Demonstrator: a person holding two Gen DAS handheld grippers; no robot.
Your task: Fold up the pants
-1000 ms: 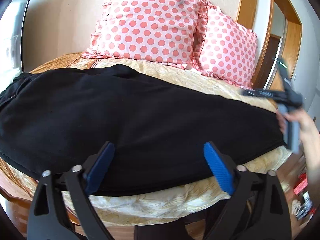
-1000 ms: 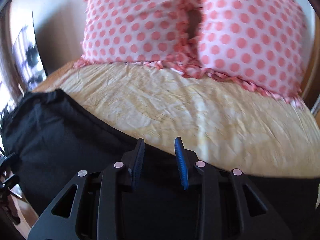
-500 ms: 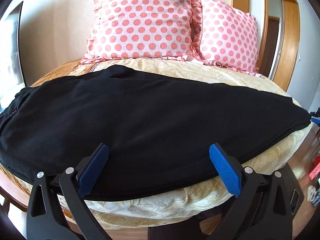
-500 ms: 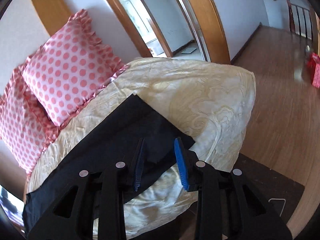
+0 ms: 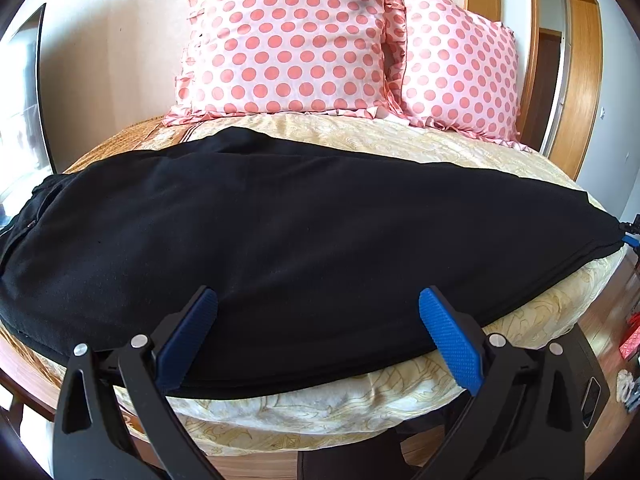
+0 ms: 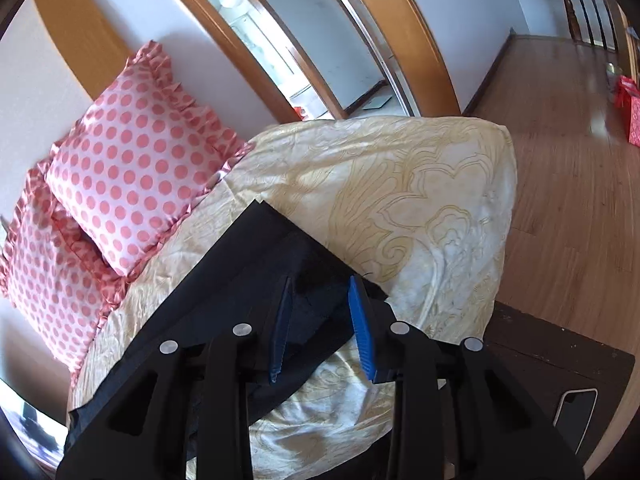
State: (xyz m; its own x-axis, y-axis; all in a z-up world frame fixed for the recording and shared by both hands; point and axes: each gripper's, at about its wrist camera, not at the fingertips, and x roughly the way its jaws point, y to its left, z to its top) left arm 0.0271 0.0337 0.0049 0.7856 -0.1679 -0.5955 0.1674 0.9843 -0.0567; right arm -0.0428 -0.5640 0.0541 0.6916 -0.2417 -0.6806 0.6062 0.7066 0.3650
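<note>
left wrist view:
pants [image 5: 304,216]: black, laid out flat & long across the bed [image 5: 400,404], waist end at far left, leg cuffs tapering to the far right edge. Look already doubled leg-on-leg, two layers showing along the near hem.
left gripper [image 5: 318,312]: wide open, blue pads far apart, hovering by the near edge of the pants around mid-length. Nothing between the fingers, not holding anything.
pillows [image 5: 288,40]: 2 pink polka-dot ones w/ frills, propped vs the wall at the head of the bed, well behind the pants.
bedcover [image 5: 440,140]: cream/yellow w/ swirly print, pants sit right on it.
right gripper: only a tiny blue bit peeking at the far right by the cuffs, can't tell more from here.

right wrist view:
right gripper [image 6: 320,312]: partly open, narrow gap, fingers straddling the cuff end of the pants [image 6: 256,264]. Cloth sits btwn the pads but they aren't clamped on it afaict.
cuff corner: near the bed's corner, bedcover [image 6: 420,184] all around it.
pillows [image 6: 128,168]: off to the left, apart from the pants.
floor [image 6: 560,152]: wood, beyond the bed, doorway [image 6: 280,48] behind.
</note>
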